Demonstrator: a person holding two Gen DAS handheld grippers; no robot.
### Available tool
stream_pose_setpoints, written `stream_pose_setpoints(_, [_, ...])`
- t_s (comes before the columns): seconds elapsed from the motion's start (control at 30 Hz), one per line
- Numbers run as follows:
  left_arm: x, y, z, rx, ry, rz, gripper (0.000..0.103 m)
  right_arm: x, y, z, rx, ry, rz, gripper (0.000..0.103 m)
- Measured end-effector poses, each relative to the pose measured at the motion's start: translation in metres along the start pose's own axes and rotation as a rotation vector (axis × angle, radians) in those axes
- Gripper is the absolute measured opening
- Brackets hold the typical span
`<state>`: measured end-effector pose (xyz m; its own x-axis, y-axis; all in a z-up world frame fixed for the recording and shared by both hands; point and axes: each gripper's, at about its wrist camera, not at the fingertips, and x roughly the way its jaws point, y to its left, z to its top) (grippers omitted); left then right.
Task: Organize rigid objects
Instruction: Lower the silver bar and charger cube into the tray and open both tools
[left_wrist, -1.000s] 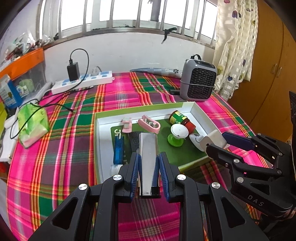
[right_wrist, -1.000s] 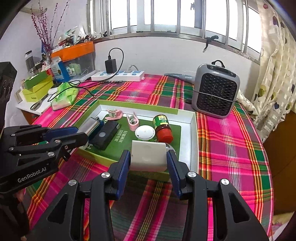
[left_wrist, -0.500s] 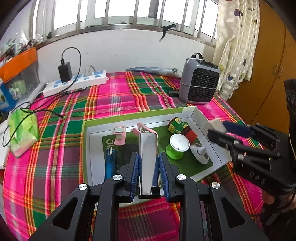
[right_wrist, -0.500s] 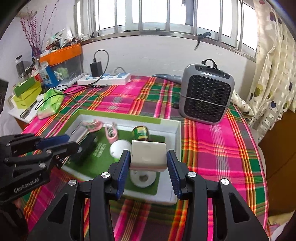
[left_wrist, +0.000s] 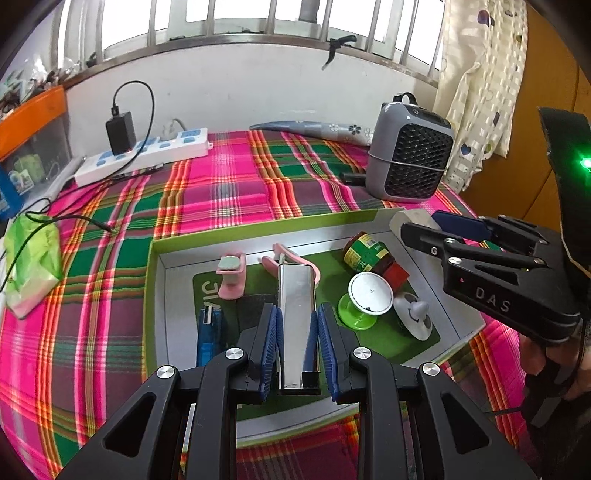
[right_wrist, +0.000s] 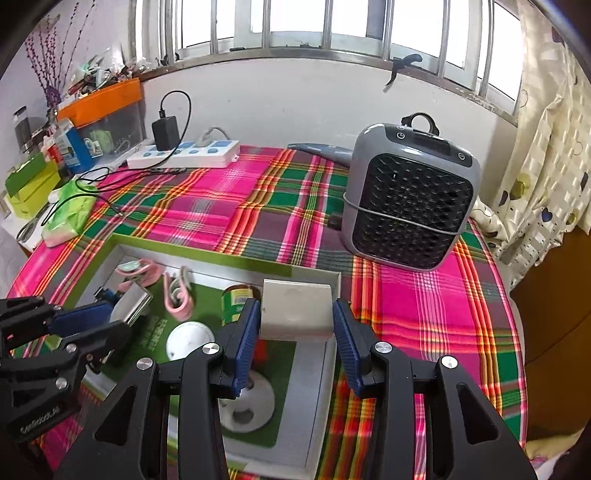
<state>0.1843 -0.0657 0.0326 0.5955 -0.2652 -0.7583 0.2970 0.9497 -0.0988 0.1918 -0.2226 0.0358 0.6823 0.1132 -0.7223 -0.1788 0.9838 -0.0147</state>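
My left gripper (left_wrist: 297, 347) is shut on a silver metal bar (left_wrist: 296, 314) and holds it over the green-rimmed tray (left_wrist: 162, 295). My right gripper (right_wrist: 295, 332) is shut on a white box (right_wrist: 294, 310) above the tray's right wall (right_wrist: 321, 406); it also shows in the left wrist view (left_wrist: 436, 229). In the tray lie a pink clip (left_wrist: 232, 275), another pink clip (left_wrist: 286, 256), a green-labelled jar (left_wrist: 365, 253), a white disc on a green base (left_wrist: 369, 295), a white round piece (left_wrist: 413, 319) and a blue stapler (left_wrist: 209, 334).
A grey heater (right_wrist: 410, 199) stands at the back right on the plaid cloth (right_wrist: 229, 206). A white power strip (left_wrist: 144, 153) with a black charger lies at the back left. A green tissue pack (left_wrist: 31, 254) lies at the left edge. A curtain (right_wrist: 546, 147) hangs on the right.
Both grippers have moved forward over the tray with their loads. The white box has gone from the tray's near edge to its far right corner.
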Motion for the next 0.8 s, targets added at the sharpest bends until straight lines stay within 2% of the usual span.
stream_pose_setpoints(0.6, [0.011, -0.004, 0.0, 0.01, 0.015, 0.008, 0.022, 0.015, 0.008, 0.006, -0.071, 0.003, -0.009, 0.042])
stream_pose_setpoints(0.8, [0.012, -0.006, 0.0, 0.019, 0.016, 0.01, 0.022, 0.016, 0.012, 0.005, -0.07, 0.01, 0.031, 0.042])
